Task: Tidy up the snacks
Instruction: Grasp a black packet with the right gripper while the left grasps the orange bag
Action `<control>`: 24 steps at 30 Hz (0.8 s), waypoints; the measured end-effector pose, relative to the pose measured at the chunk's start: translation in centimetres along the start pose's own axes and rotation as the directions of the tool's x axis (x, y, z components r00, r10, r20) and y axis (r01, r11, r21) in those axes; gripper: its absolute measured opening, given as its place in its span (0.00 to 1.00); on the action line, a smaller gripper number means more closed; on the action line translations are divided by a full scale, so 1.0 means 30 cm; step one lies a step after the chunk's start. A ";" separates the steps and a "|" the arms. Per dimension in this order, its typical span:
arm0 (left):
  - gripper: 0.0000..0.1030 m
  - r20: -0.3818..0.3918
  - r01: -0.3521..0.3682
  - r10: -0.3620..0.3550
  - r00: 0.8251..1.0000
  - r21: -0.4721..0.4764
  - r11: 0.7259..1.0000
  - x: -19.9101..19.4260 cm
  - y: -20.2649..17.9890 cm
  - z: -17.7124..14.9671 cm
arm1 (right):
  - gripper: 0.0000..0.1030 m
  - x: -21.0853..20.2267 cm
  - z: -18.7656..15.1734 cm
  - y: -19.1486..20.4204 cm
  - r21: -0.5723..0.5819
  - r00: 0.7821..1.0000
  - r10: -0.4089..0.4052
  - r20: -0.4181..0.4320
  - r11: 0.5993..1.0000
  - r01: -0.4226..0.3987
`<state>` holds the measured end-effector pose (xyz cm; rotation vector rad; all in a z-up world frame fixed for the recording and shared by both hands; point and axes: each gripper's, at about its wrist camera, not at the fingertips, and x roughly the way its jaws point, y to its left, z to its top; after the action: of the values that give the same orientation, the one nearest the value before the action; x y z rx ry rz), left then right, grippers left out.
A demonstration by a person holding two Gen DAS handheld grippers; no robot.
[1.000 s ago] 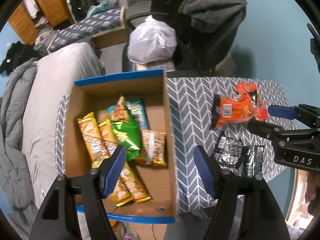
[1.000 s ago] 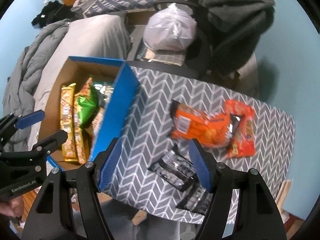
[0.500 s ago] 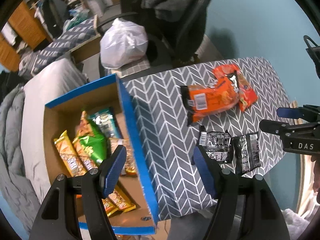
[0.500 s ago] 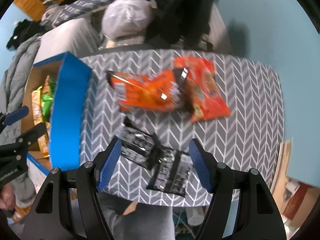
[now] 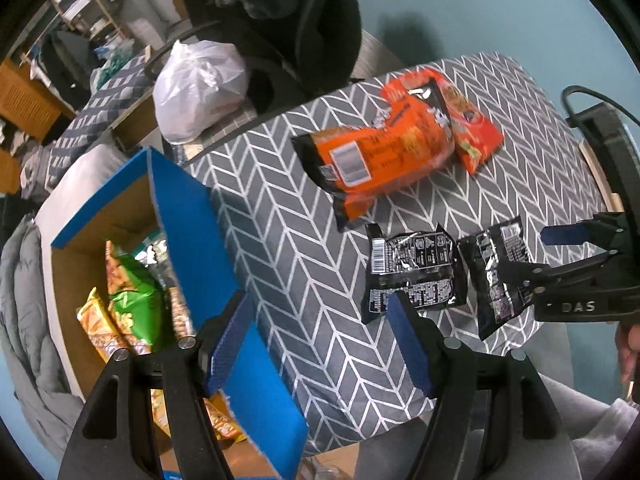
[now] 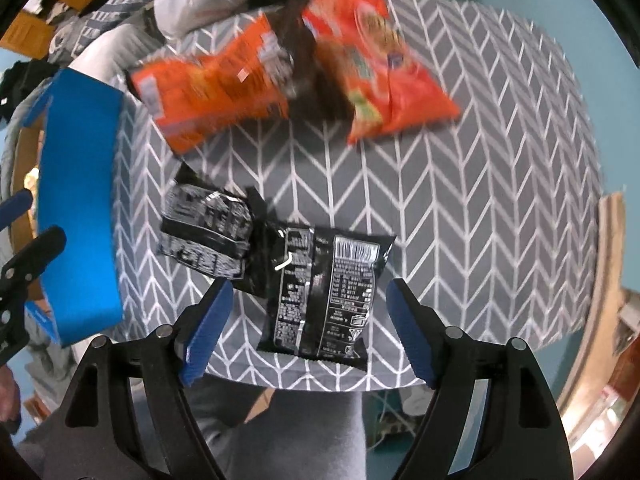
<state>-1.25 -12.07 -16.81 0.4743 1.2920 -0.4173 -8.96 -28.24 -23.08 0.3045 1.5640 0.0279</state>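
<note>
Right wrist view: right gripper (image 6: 306, 326) poised low over near black packet (image 6: 320, 292) at table (image 6: 500, 208) edge, jaws spread wide, nothing pinched. Risk judged: closing on flat slick foil could skid it off the near edge, or snag second black packet (image 6: 206, 228) touching its corner. Left gripper (image 5: 320, 344) likewise spread and empty, hovering above the gap between blue box (image 5: 192, 232) and black packets. Farther off, two orange bags (image 6: 216, 84) overlapped mid-table; box beside table already held several snacks (image 5: 136, 304).
</note>
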 end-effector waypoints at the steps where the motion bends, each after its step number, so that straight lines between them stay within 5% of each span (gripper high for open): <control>1: 0.69 -0.002 -0.001 0.001 1.000 0.004 1.000 0.009 -0.004 -0.003 | 0.76 0.025 -0.006 -0.004 0.009 1.000 -0.001 -0.009 1.000 0.001; 19: 0.70 -0.022 0.005 -0.003 1.000 0.054 0.999 0.079 -0.052 0.024 | 0.76 0.226 -0.012 0.041 0.002 0.997 -0.066 -0.040 0.998 0.066; 24: 0.76 0.009 0.003 -0.004 1.000 0.108 0.994 0.059 -0.070 0.067 | 0.67 0.237 -0.025 0.045 -0.027 0.998 -0.061 -0.019 0.998 0.060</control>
<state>-0.38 -14.97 -18.33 0.5605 1.2663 -0.4935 -9.36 -25.33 -29.74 0.2365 1.5911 0.0042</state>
